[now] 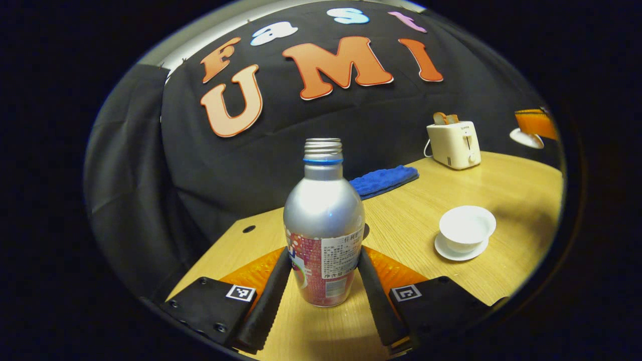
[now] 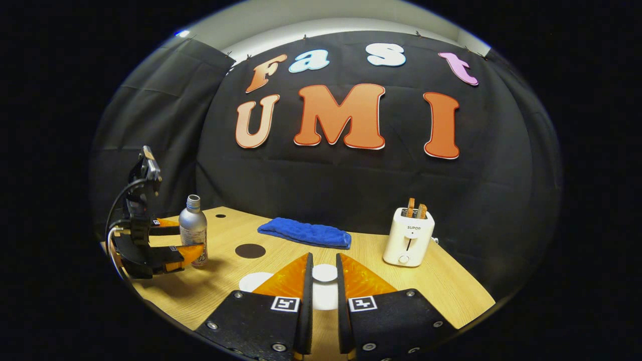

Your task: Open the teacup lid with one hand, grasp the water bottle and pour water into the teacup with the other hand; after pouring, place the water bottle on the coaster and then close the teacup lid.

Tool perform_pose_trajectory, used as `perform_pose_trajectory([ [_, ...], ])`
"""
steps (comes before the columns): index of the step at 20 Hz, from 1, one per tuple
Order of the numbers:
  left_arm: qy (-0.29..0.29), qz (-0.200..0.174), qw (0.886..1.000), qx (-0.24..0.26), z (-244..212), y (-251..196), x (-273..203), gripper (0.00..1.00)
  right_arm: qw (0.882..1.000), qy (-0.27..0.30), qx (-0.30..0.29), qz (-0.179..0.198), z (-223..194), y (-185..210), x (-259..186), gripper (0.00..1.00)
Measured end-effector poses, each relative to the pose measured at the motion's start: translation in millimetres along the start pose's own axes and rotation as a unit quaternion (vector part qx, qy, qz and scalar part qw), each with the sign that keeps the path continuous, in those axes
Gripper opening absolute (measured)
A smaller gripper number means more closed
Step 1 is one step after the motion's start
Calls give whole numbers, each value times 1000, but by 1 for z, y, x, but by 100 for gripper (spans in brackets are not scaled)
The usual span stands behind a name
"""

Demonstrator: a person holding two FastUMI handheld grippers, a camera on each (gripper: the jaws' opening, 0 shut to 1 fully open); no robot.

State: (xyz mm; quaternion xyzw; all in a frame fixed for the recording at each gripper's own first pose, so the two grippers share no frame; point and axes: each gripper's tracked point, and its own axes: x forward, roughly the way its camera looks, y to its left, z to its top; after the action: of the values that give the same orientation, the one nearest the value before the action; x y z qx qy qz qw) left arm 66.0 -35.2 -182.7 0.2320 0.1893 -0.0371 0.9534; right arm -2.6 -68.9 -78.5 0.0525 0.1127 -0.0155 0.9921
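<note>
Because pouring needs the cup uncovered and the bottle under control at the same time, I have the work split between the two tools. I have the left tool (image 1: 325, 253) closed on the lower, labelled part of the water bottle (image 1: 323, 210): one finger lies against each side. The bottle stands upright on the tabletop (image 1: 501, 180), uncapped, with its threaded neck exposed. A low grip of this kind, by my judgement, leaves the neck clear to tip toward the cup. The right tool (image 2: 324, 258) is nearly closed, with only a narrow gap, and it pinches the teacup lid (image 2: 325, 273) by its knob. In the left gripper view that lid appears raised, off to the far right, well apart from the teacup (image 1: 466, 225). The teacup sits open on its saucer, near the bottle and to its right in that view, so its mouth is free to receive water. The dark round coaster (image 2: 250, 250) lies bare on the tabletop between the bottle and the blue cloth (image 2: 304, 233), reserved for the bottle after pouring. I judge the lid step complete and the bottle grasp made; lifting and pouring are not yet done. I should hold the lid aside until the bottle is on the coaster.
</note>
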Motion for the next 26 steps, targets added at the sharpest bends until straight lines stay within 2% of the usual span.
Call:
perform_pose_trajectory([
  [1, -1, 1, 1000, 15, 1, -1, 1, 80, 1000, -1, -1, -2, 0, -3, -1, 22],
  [3, -1, 6, 999, 41, 3, 0, 1, 87, 1000, -2, -6, -8, -1, -9, -5, 22],
  [5, 4, 11, 998, 63, 2, 0, 1, 87, 1000, -1, -9, -11, -2, -15, -7, 22],
  [6, 6, 13, 997, 76, 0, -1, 1, 83, 1000, -2, -9, -14, -1, -17, -9, 22],
  [7, 7, 17, 996, 91, 0, -1, 0, 87, 1000, -2, -7, -15, -2, -20, -10, 22],
  [10, 2, 25, 989, 144, 3, -1, -1, 80, 1000, -4, -5, -17, -2, -26, -14, 22],
  [12, 1, 26, 984, 174, 4, -5, -1, 80, 1000, -9, -5, -21, 0, -30, -16, 21],
  [13, 0, 27, 982, 189, 7, -7, 0, 83, 1000, -9, -4, -23, -3, -31, -18, 22],
  [14, -3, 28, 979, 204, 8, -9, -2, 80, 1000, -8, -4, -24, -3, -33, -19, 22],
  [15, -4, 27, 976, 217, 10, -11, -2, 83, 1000, -8, -4, -25, -4, -35, -19, 21],
  [21, -11, 31, 955, 294, 3, -29, 1, 82, 999, -13, 1, -34, -5, -44, -24, 22],
  [22, -10, 33, 951, 307, 2, -29, 2, 87, 999, -14, 0, -36, -6, -46, -25, 21],
  [24, -13, 40, 941, 335, 5, -29, 3, 79, 999, -12, -1, -38, -10, -48, -26, 22],
  [26, -15, 50, 931, 360, 7, -26, 1, 79, 999, -9, 0, -37, -12, -48, -27, 22],
])
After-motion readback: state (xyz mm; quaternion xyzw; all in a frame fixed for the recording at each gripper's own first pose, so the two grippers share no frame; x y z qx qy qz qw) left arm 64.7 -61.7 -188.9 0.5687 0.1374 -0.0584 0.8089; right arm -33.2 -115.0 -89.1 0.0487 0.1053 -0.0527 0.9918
